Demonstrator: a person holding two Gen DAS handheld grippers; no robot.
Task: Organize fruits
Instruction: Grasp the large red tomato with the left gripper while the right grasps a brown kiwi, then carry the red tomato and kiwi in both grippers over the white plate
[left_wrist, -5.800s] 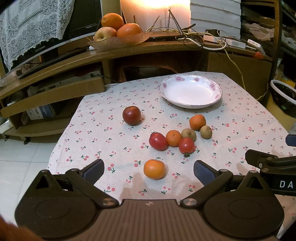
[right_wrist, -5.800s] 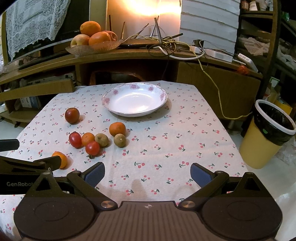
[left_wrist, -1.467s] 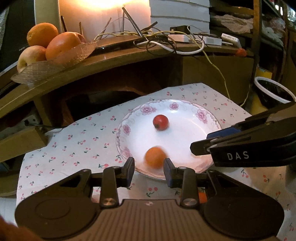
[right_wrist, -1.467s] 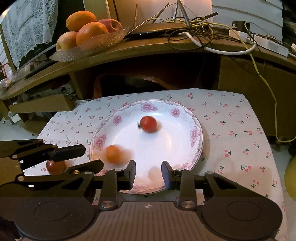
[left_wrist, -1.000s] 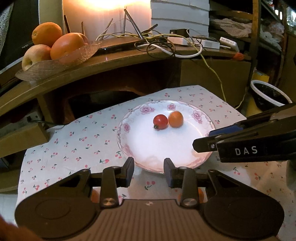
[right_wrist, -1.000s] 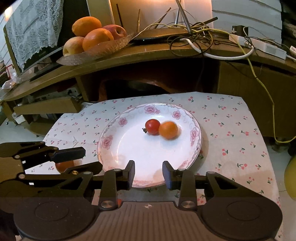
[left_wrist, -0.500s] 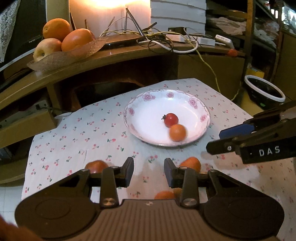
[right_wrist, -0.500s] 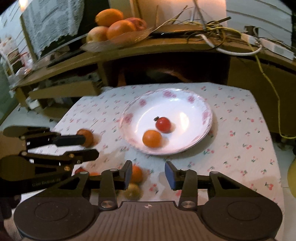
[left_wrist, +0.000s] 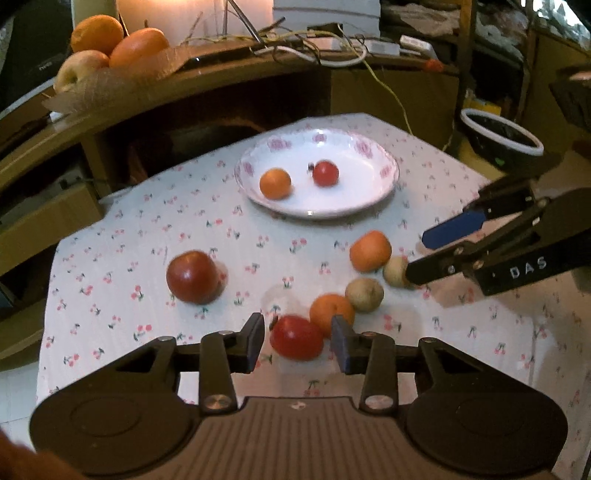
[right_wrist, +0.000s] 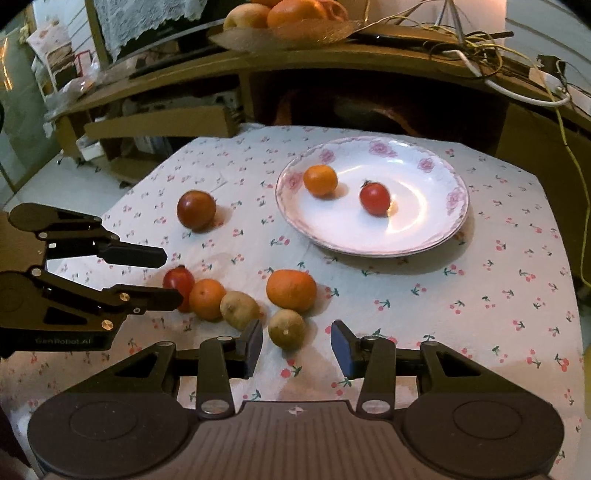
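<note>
The left black two-finger gripper (left_wrist: 297, 341) sits at the six o'clock edge of its own wrist view, jaws parted with nothing clamped, fingers pointing toward twelve o'clock. In the right wrist view it enters from nine o'clock. The right black two-finger gripper (right_wrist: 296, 343), blue-padded, is likewise parted and empty, reaching in from three o'clock in the left view.

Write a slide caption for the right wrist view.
Right gripper open before a kiwi; plate holds two fruits.
</note>
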